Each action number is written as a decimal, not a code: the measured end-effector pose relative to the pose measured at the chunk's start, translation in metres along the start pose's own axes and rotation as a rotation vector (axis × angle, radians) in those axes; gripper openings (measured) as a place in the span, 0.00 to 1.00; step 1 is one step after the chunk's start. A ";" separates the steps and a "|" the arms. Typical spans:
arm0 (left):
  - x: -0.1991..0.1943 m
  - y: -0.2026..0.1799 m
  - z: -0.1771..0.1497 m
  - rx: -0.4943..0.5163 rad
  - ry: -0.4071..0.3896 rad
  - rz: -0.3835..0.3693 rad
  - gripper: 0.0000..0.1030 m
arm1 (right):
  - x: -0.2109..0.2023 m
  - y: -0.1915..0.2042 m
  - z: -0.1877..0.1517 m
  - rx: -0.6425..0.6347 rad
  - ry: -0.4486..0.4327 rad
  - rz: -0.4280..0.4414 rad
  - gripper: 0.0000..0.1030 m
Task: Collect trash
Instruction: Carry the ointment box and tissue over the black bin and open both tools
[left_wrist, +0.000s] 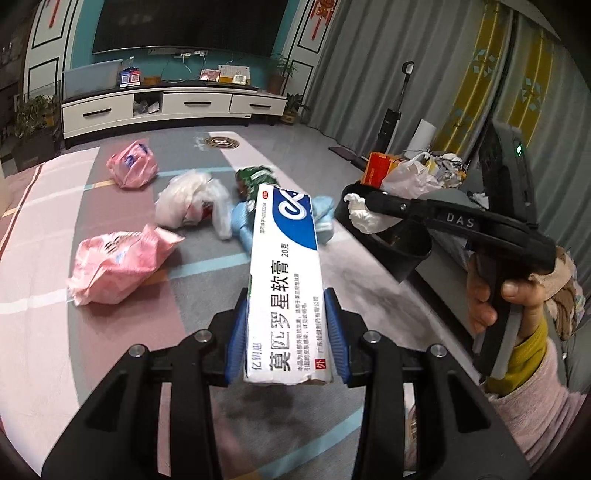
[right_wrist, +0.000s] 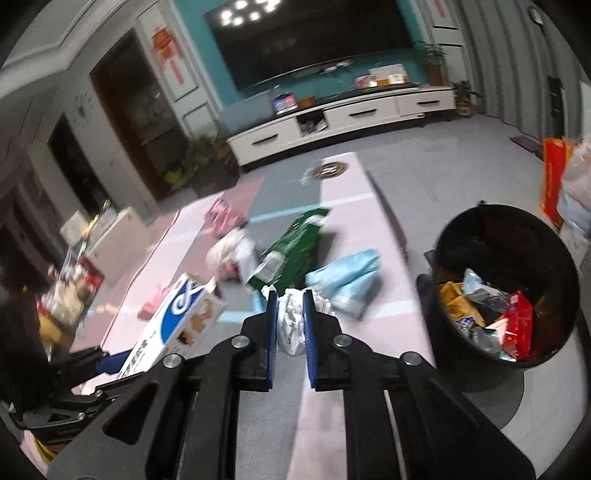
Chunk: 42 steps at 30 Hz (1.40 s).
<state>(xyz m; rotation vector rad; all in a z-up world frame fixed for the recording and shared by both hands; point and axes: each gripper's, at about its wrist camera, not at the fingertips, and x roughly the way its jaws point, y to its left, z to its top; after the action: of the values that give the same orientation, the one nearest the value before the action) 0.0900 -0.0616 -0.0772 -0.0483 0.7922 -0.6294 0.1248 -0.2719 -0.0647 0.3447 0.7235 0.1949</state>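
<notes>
Left wrist view shows your left tongs clamped on the lower end of a white-and-blue ointment carton, which stands up and away from the camera above the floor mat. It is thin card, light and probably near empty, so it will crush if you squeeze harder; the flat side panels near the end, where the pads already sit, are the right place to hold. The long free end may swing, so keep it steady.

Your right tongs are closed on a crumpled white tissue. In the left view the same wad hangs from the tips, close to the rim of the black bin. Tissue is soft and almost weightless: it will not slip, but it can tear or cling to the pads on release.

Black bin, in the right wrist view, stands on the floor to the right and already holds wrappers. Still lying on the mat are two pink packets, a white plastic bag, a green pouch and a pale blue mask.

The bags and pouch look slick and floppy; I judge a pinch on a gathered fold better than on a flat face. The mask is limp cloth, easy to take by any bunched edge.
</notes>
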 end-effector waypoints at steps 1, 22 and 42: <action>0.001 -0.004 0.004 0.002 -0.001 -0.006 0.39 | -0.003 -0.008 0.003 0.025 -0.011 -0.004 0.13; 0.151 -0.130 0.102 0.000 0.108 -0.197 0.39 | -0.056 -0.149 0.011 0.352 -0.176 -0.296 0.14; 0.211 -0.152 0.110 0.006 0.142 -0.127 0.69 | -0.044 -0.218 -0.006 0.701 -0.216 -0.227 0.52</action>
<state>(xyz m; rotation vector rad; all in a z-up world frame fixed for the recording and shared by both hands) 0.1987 -0.3214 -0.0952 -0.0489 0.9291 -0.7613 0.1008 -0.4852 -0.1234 0.9300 0.5930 -0.3200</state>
